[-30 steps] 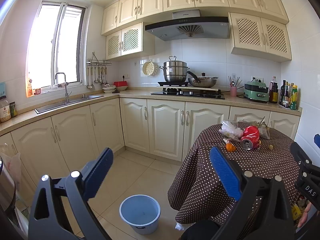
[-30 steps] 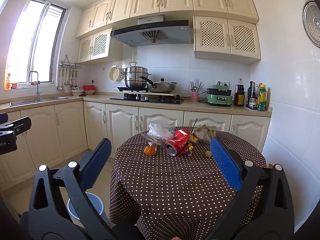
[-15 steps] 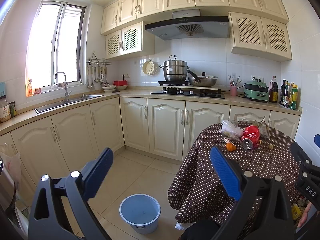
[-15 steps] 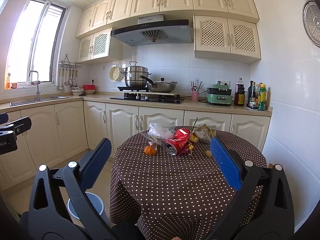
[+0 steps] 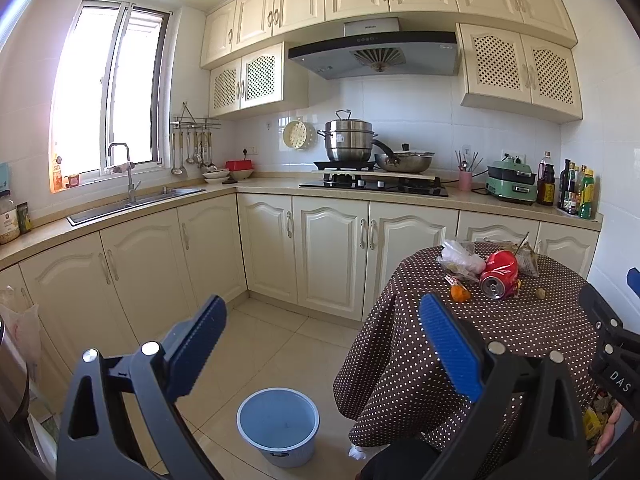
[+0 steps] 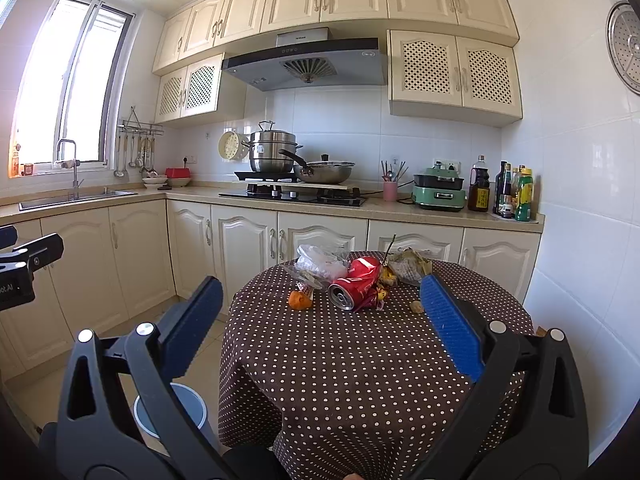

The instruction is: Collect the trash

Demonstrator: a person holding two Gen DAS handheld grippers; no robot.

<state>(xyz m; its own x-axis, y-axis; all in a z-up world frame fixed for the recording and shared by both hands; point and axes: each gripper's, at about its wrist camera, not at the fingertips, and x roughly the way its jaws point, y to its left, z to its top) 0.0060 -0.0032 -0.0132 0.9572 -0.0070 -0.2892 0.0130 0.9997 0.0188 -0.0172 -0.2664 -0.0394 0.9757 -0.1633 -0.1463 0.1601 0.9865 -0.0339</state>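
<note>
A round table [image 6: 360, 364] under a brown polka-dot cloth holds a heap of trash at its far side: a crushed red can [image 6: 356, 284], a clear plastic bag [image 6: 320, 262], an orange peel [image 6: 299, 300], a crumpled brownish wrapper [image 6: 408, 266] and a small crumb [image 6: 416, 307]. In the left wrist view the red can [image 5: 499, 274] and the peel [image 5: 459, 293] lie on the table [image 5: 460, 344] at the right. A blue bucket [image 5: 279, 425] stands on the floor left of the table. My left gripper [image 5: 324, 344] is open over the floor. My right gripper [image 6: 322, 320] is open, short of the trash.
Cream cabinets and a counter run along the back and left walls, with a sink [image 5: 132, 206], a hob with pots [image 5: 372, 184], a green appliance [image 6: 439, 194] and bottles [image 6: 516, 192]. The blue bucket [image 6: 192, 404] shows partly behind my right gripper's left finger. Tiled floor lies between table and cabinets.
</note>
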